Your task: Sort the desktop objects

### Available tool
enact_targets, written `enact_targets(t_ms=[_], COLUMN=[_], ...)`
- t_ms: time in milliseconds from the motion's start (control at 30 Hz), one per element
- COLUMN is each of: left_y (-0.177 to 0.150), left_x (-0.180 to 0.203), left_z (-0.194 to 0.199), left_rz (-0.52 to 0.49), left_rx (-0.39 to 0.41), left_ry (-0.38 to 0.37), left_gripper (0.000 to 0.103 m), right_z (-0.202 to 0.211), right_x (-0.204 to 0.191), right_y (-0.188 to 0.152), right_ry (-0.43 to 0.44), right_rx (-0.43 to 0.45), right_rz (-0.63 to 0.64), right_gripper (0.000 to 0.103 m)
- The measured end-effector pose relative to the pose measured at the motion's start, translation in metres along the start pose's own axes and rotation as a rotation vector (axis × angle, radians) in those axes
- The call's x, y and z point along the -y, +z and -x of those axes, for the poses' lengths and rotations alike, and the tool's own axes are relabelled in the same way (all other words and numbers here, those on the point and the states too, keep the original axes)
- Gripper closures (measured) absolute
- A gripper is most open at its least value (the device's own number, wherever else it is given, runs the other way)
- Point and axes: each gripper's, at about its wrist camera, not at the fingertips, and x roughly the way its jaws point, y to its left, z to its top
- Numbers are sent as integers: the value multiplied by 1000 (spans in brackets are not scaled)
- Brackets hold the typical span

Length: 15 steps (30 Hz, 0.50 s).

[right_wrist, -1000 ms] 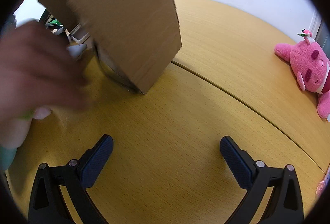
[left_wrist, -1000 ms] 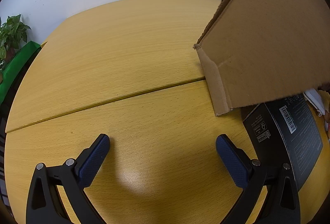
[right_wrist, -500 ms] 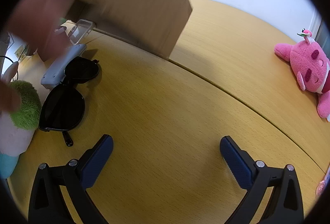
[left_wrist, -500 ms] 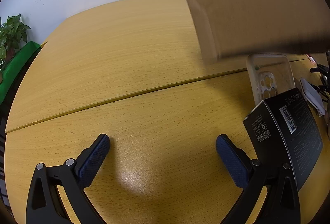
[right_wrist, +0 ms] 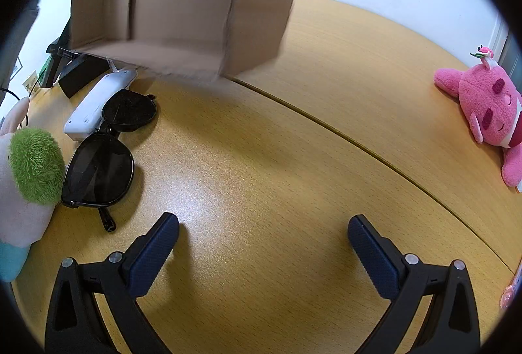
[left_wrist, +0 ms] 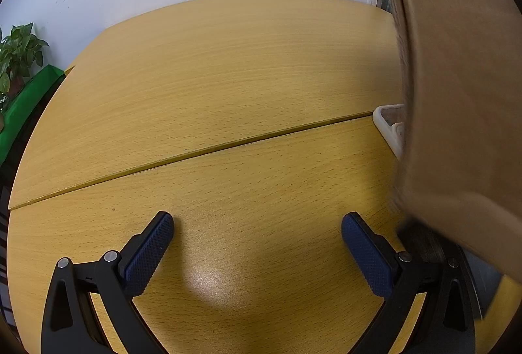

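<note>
Several desktop things lie at the left of the right wrist view, on the wooden table: black sunglasses, a white oblong device touching the far lens, a soft toy with a green tuft just beside the near lens, and a dark box behind. A pink plush toy lies well apart at the far right edge. A cardboard box, blurred, hangs above the table near the group; whether any part of it touches the surface I cannot tell.

Both the left gripper and the right gripper hover over bare wood with fingers spread wide, holding nothing.

The sunglasses are probably light, stiff and easily scratched, with slick lenses; the bridge between the lenses or the folded arm sticking out toward the camera looks the safer hold. Both plush toys should squash under the pads, so a grip across the body ought to hold. The white device appears hard and smooth; across its narrow width seems best. In the left view, a pale phone case peeks from behind the cardboard, likely thin and flexible.
</note>
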Motion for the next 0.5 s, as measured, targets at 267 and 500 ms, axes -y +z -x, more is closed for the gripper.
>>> enact_targets(t_ms=[267,500], left_y=[2,5], left_x=[-1,-1], left_z=[0,-1], left_rz=[1,1], left_rx=[-1,-1], left_ry=[0,1], left_gripper=[0,0], right_z=[-2,-3], right_x=[2,2], right_y=[-1,-3], right_ry=[0,0], right_rx=[0,0], right_rz=[0,-1], right_gripper=[0,0])
